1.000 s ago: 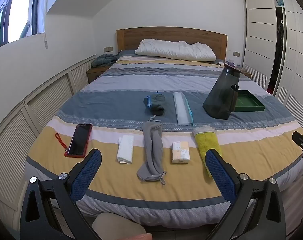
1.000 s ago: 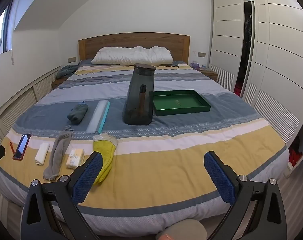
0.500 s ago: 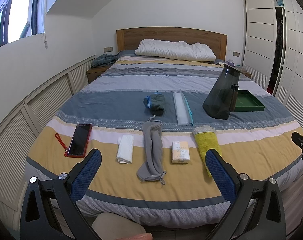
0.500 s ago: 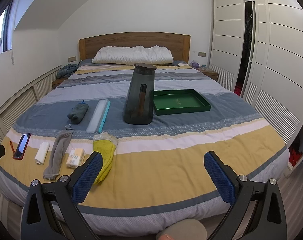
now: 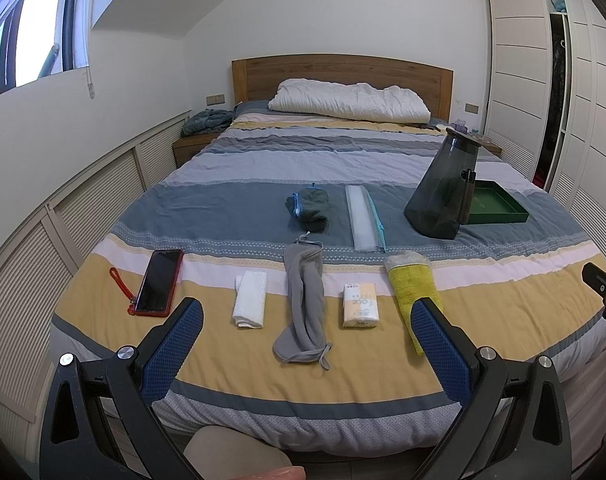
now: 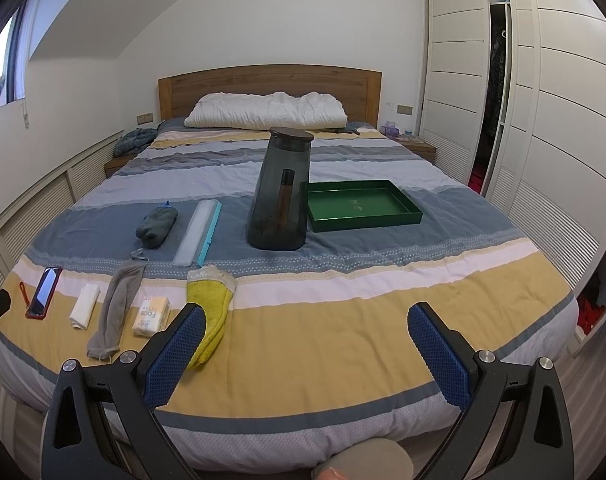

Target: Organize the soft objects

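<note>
Near the striped bed's front edge lie a folded white cloth point(image 5: 250, 299), a long grey sock-like pouch point(image 5: 304, 300), a tissue pack point(image 5: 360, 305) and a yellow glove point(image 5: 411, 292). Farther back rest a dark green rolled cloth point(image 5: 309, 209) and a clear zip pouch point(image 5: 363, 219). My left gripper point(image 5: 308, 354) hangs open in front of the bed edge, empty. The right gripper point(image 6: 306, 354) is open too, holding nothing; its left finger overlaps the yellow glove point(image 6: 210, 312) in its view. A green tray point(image 6: 361, 205) sits at the right.
A red-cased phone point(image 5: 159, 282) with a strap lies at the left of the row. A tall dark pitcher point(image 5: 443, 190) stands beside the green tray point(image 5: 497, 204). White pillow point(image 5: 349, 101) at the headboard, wardrobe point(image 6: 543, 120) on the right, louvred wall panels left.
</note>
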### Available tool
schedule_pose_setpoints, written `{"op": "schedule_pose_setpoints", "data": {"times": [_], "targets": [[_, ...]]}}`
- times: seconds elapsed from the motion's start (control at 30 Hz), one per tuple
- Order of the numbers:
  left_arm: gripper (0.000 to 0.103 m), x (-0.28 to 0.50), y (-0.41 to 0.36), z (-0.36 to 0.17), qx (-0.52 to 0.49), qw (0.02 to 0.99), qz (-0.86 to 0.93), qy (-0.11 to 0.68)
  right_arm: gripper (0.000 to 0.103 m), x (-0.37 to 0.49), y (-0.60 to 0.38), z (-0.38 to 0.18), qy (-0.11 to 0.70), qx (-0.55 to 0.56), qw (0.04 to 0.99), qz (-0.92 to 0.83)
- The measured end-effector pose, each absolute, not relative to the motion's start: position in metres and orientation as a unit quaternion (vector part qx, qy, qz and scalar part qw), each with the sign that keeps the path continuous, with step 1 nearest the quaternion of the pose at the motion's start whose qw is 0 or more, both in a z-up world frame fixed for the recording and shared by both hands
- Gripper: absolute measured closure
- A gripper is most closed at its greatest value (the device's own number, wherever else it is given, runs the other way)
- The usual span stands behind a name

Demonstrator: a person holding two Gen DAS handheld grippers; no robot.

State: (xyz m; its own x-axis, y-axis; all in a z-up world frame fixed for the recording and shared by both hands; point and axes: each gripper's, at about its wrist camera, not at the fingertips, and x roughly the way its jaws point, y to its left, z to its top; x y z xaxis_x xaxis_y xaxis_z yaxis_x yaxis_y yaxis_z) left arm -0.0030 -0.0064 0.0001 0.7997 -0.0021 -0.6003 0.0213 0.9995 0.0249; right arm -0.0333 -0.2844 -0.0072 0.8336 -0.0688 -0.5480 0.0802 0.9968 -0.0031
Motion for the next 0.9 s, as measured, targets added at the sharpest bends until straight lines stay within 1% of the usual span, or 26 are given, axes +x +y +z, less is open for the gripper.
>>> {"op": "schedule_pose_setpoints", "data": {"times": [0.9], "targets": [[0.001,-0.0022,-0.0051,-0.0001,0.015,0.948,-0.007,0.317,0.0,-0.0331,-0.2839,-0.0054,0.285,0.008,0.958,-0.04]]}}
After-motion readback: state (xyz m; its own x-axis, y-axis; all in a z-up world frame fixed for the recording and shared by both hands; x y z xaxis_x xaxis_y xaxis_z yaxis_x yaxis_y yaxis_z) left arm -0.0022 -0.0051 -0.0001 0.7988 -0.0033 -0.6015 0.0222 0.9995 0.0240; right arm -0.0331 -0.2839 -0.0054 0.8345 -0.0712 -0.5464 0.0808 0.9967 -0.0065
